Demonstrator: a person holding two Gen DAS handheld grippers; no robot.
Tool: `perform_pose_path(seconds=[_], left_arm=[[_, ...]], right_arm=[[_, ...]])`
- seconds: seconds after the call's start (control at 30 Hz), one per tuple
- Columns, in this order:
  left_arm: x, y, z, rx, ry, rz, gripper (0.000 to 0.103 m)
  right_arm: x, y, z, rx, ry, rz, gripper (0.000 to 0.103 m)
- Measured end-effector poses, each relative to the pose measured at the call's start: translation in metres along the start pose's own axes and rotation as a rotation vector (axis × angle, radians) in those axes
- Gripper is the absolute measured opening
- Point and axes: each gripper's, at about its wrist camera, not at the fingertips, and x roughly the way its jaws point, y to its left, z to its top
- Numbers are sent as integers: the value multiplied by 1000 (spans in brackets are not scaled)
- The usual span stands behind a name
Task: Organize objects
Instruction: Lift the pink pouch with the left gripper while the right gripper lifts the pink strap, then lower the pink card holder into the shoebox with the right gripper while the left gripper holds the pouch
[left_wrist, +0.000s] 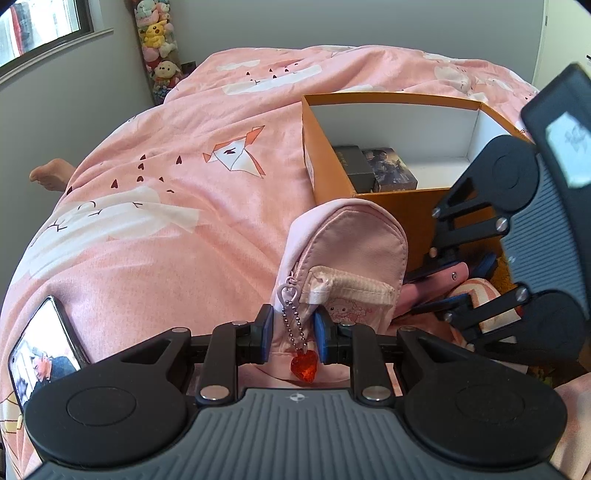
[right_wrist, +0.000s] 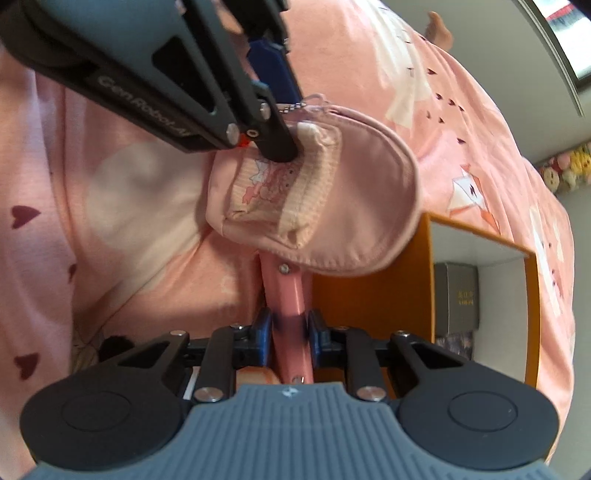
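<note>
Two tools and their loads on a bed covered by one pink quilt (left_wrist: 166, 229) printed with clouds, hearts and folded-paper foxes. Far left, at the bed's edge: one bare foot (left_wrist: 50, 175). Lower left: one phone (left_wrist: 44, 350) lying on the quilt, screen lit. Upper left corner of the room: one vertical stack of plush toys (left_wrist: 157, 44), their number not countable.

Centre: one pink fabric pouch (left_wrist: 343, 258) with a small front pocket, held above the quilt. The left tool (left_wrist: 294, 330) is clamped on the pouch's lower end; its two blue pads (left_wrist: 266, 325) press the cloth, and one ball chain with one red heart charm (left_wrist: 304, 363) hangs between them.

Right of the pouch: one orange box (left_wrist: 332, 147), open at the top, white inside, holding two small boxes (left_wrist: 373, 168) side by side. The pouch is just in front of the box, outside it.

Far right: the right tool (right_wrist: 290, 332) is closed on one pink flat object (right_wrist: 286, 291), whose far end lies under the pouch; what it is cannot be told.
</note>
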Motion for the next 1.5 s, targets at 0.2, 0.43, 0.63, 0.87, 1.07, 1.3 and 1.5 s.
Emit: perform_pose_path(seconds=[0.2,0.43,0.63,0.87,1.07,1.3,1.5], left_arm=[[5,0,-1,4,7,-10,31],[-8,8,2,-57,-29,-73,23],[-36,7,13,-80,-113,-141,20],[-55,19,25,-180,-196,-256,20],[-61,32,41,-236,-248,-302,19],[-59,43,77,-250,-310,-285,19],[-35,38,107,-240,-277,-294,19]], right_arm=[[3,1,0,14,-5,-17,21],[-17,10,-16,39,-43,-128,19],[-50,-1,-29,153,-82,-163,19],[-93,-16,-49,379,-145,-158,18],[-123,-25,-59,508,-205,-180,18],[-144,-54,-74,670,-271,-276,18],[-135,-99,-105,1003,-343,-228,19]])
